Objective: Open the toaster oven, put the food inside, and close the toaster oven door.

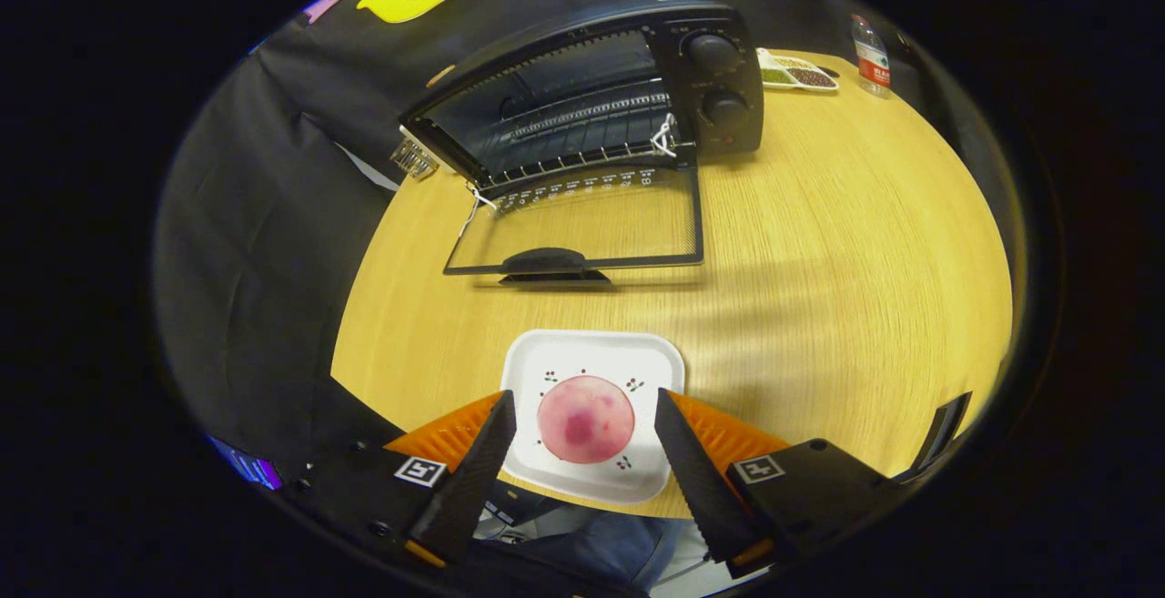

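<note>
The wooden table (pixel 819 243) fills mid-frame, bare across its right side; at upper centre the toaster oven (pixel 601 97) stands open and empty, its glass door (pixel 582 225) flat on the tabletop. At lower centre a white plate (pixel 555 361) at the table's near edge holds a round pink food piece (pixel 585 419). The gripper (pixel 585 411) is spread wide, fingers flanking the food, apart from it.

Bare table (pixel 819 243) between plate (pixel 592 357) and oven (pixel 601 97) — lowered door (pixel 582 220) juts out.
</note>
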Available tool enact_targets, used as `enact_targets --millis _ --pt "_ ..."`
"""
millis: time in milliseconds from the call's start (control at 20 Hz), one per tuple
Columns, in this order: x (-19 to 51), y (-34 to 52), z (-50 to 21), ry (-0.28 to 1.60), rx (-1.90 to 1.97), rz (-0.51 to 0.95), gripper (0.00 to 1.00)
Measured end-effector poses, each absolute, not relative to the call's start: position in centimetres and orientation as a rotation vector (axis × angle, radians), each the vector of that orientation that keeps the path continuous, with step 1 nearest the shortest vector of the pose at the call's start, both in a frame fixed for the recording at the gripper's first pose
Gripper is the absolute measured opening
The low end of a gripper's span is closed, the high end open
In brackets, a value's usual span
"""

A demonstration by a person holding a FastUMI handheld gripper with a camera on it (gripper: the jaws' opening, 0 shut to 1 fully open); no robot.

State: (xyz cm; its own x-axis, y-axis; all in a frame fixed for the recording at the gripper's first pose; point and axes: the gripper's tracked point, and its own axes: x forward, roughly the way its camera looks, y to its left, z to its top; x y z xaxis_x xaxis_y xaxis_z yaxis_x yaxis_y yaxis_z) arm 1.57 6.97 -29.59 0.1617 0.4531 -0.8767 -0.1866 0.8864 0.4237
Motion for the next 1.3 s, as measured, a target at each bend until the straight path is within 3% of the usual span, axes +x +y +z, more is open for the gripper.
enact_targets --millis 400,550,900,1050,1150,1300 --pt "-0.1 5.0 -32.7 1.485 0.235 0.444 0.98" --pt "-0.2 4.9 -33.4 1.509 0.248 0.442 0.93" --pt "-0.2 4.3 -35.0 1.561 0.254 0.424 0.43" --pt "0.1 3.4 -35.1 1.575 0.246 0.406 0.35" --pt "0.0 3.4 -35.6 1.583 0.258 0.412 0.04" --pt "-0.2 3.7 -35.9 1.595 0.268 0.422 0.05"
